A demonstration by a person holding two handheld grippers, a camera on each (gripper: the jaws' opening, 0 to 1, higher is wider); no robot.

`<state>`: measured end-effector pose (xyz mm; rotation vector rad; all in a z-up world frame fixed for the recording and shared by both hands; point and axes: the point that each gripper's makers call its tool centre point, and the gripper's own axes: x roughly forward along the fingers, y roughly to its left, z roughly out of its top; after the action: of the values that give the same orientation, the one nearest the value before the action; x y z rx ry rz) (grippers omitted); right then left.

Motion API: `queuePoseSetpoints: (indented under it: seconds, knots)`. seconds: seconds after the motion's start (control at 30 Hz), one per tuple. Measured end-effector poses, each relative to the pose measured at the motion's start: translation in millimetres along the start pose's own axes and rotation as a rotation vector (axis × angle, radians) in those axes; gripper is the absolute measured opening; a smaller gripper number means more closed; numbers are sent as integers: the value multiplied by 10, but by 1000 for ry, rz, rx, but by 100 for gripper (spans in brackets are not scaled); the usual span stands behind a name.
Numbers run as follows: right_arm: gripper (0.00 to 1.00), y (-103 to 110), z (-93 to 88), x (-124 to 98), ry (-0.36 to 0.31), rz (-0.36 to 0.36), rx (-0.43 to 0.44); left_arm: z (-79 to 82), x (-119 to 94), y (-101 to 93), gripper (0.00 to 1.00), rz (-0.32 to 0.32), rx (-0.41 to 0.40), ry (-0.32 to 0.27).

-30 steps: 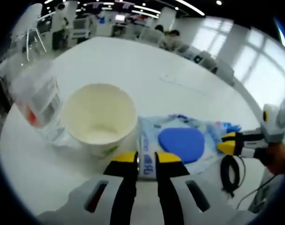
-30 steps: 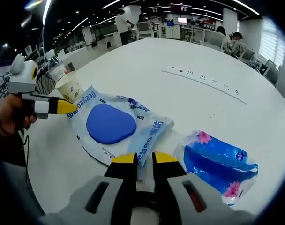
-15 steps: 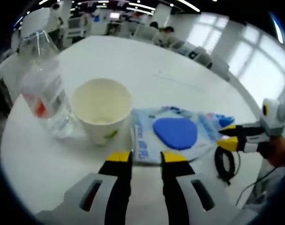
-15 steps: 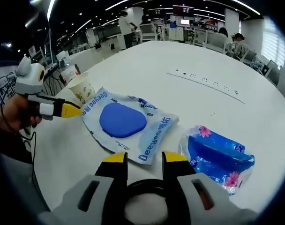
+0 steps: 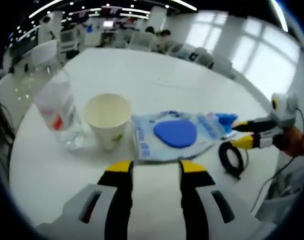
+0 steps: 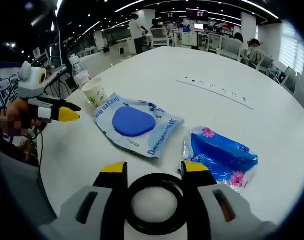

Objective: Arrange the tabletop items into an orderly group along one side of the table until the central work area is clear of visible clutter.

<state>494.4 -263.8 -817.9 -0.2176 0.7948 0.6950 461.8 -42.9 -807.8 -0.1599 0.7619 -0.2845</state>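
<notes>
- Left gripper view: the left gripper (image 5: 156, 167) is seen with its yellow-tipped jaws wide apart, and nothing is held between them.
- A flat, light blue wipes pack (image 5: 174, 138) with a dark blue oval lid is seen lying on the white table (image 5: 157, 75), just past the jaws.
- A cream paper cup (image 5: 108, 120) is stood upright just beside the pack, and a clear plastic bottle (image 5: 59, 112) with a red mark is stood next to the cup.
- A black ring (image 5: 231, 159) is laid flat near the other end of the pack.
- Right gripper view: the right gripper (image 6: 154, 170) is seen with its jaws set apart around the black ring; whether the ring is touched cannot be told.
- A shiny blue tissue pack (image 6: 221, 158) with pink flowers is laid beside the wipes pack.
</notes>
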Motion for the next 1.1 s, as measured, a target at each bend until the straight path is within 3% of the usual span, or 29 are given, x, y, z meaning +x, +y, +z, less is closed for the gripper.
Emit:
queuePoseSetpoints:
  seconds: [0.13, 0.6, 0.83, 1.1]
  knots:
    - [43, -58, -75, -93, -4, -14, 21, -37, -164, -7, 34, 4, 59, -9]
    - [39, -134, -346, -211, 39, -57, 28, -227, -523, -14, 35, 4, 104, -13]
    - [32, -291, -516, -129, 85, -89, 56, -215, -864, -161, 35, -12, 167, -46]
    - [24, -191, -636, -133, 138, -97, 1, -228, -1291, -268, 36, -15, 207, -84]
